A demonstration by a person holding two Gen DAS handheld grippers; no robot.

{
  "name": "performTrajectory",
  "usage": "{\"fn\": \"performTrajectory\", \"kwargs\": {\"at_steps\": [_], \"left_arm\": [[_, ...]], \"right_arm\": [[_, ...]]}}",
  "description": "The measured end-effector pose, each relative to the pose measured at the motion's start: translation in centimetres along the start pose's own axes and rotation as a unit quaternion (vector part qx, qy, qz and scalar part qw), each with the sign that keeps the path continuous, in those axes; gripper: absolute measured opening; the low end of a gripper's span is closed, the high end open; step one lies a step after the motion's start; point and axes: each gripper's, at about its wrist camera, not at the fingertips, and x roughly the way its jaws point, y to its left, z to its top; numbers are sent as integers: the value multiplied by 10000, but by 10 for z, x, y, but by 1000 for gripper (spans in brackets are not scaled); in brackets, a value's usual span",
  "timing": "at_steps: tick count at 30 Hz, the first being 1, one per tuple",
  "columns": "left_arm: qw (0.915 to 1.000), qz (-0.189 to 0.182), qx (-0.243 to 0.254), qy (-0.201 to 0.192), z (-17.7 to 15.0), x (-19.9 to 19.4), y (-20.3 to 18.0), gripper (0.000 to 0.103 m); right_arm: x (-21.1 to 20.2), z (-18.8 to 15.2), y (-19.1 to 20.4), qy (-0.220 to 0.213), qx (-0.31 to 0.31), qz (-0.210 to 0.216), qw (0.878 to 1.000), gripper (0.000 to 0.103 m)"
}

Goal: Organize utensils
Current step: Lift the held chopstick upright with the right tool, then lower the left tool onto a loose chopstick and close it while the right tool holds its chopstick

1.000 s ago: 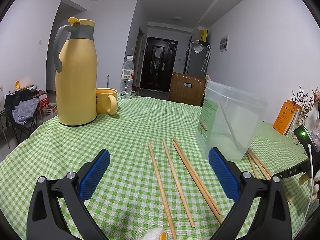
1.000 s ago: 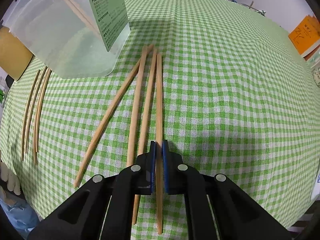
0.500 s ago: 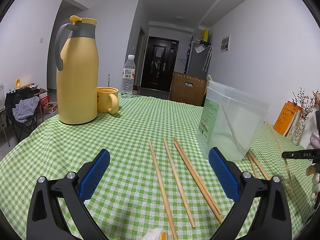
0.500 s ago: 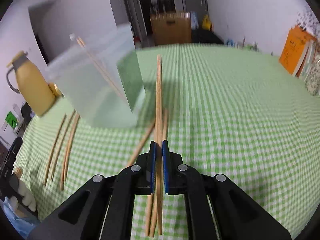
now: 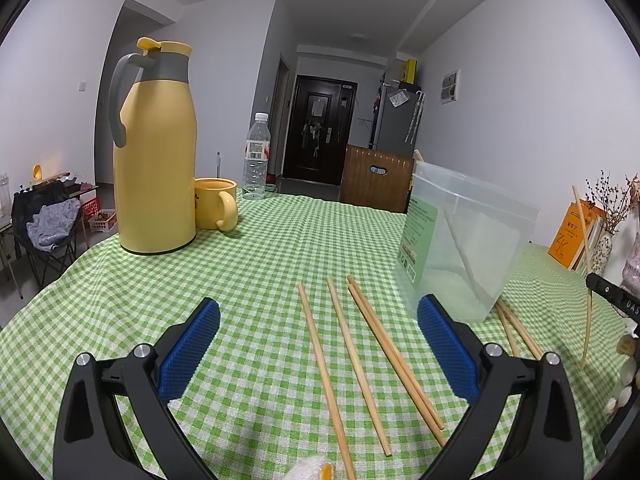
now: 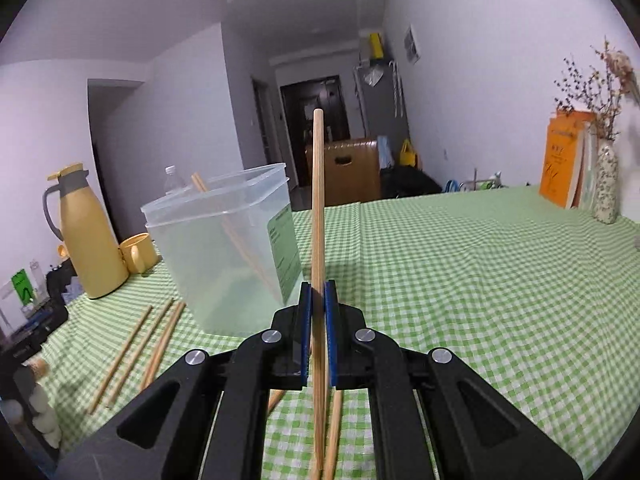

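My right gripper (image 6: 318,292) is shut on a wooden chopstick (image 6: 318,208), which stands upright above the green checked tablecloth (image 6: 460,280), just right of a clear plastic container (image 6: 224,248). One chopstick (image 6: 240,240) leans inside that container. In the left wrist view the held chopstick (image 5: 585,272) shows at the far right, lifted off the cloth. My left gripper (image 5: 320,344) hangs open over the cloth, with several loose chopsticks (image 5: 356,356) lying between and ahead of its fingers. Two more chopsticks (image 5: 516,328) lie right of the container (image 5: 468,240).
A yellow thermos jug (image 5: 154,152), a yellow mug (image 5: 216,204) and a water bottle (image 5: 257,156) stand at the far left of the table. Orange books (image 6: 564,160) and a vase of dried flowers (image 6: 606,184) sit at the right edge.
My right gripper has lifted the chopstick off the cloth and tipped it from lying flat to upright beside the container. The left gripper has stayed still and open.
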Motion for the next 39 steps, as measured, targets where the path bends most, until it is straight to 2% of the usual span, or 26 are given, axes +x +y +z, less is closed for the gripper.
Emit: {"fn": "performTrajectory", "kwargs": {"at_steps": [10, 15, 21, 24, 30, 33, 35, 37, 39], "left_arm": [[9996, 294, 3, -40, 0, -2, -2, 96], [9981, 517, -48, 316, 3, 7, -1, 96], [9960, 497, 139, 729, 22, 12, -5, 96], [9924, 465, 277, 1108, 29, 21, -9, 94], [9782, 403, 284, 2018, 34, 46, -13, 70], [9667, 334, 260, 2525, 30, 65, -14, 65], [9558, 358, 214, 2910, 24, 81, -14, 61], [9489, 425, 216, 3120, 19, 91, -13, 47], [9417, 497, 228, 3319, 14, 101, -13, 40]], "right_arm": [[4, -13, 10, -163, -174, -9, 9997, 7], [-2, -13, 12, -305, -237, -13, 9993, 7], [-2, -13, 14, -325, -252, 25, 9992, 7], [-3, -13, 16, -340, -289, 43, 9990, 7], [-4, -14, 18, -344, -314, 87, 9989, 7], [-5, -14, 19, -352, -355, 113, 9987, 7], [-6, -14, 20, -353, -382, 130, 9986, 7], [-6, -14, 21, -353, -383, 153, 9985, 7], [-6, -14, 20, -349, -360, 188, 9986, 7]]}}
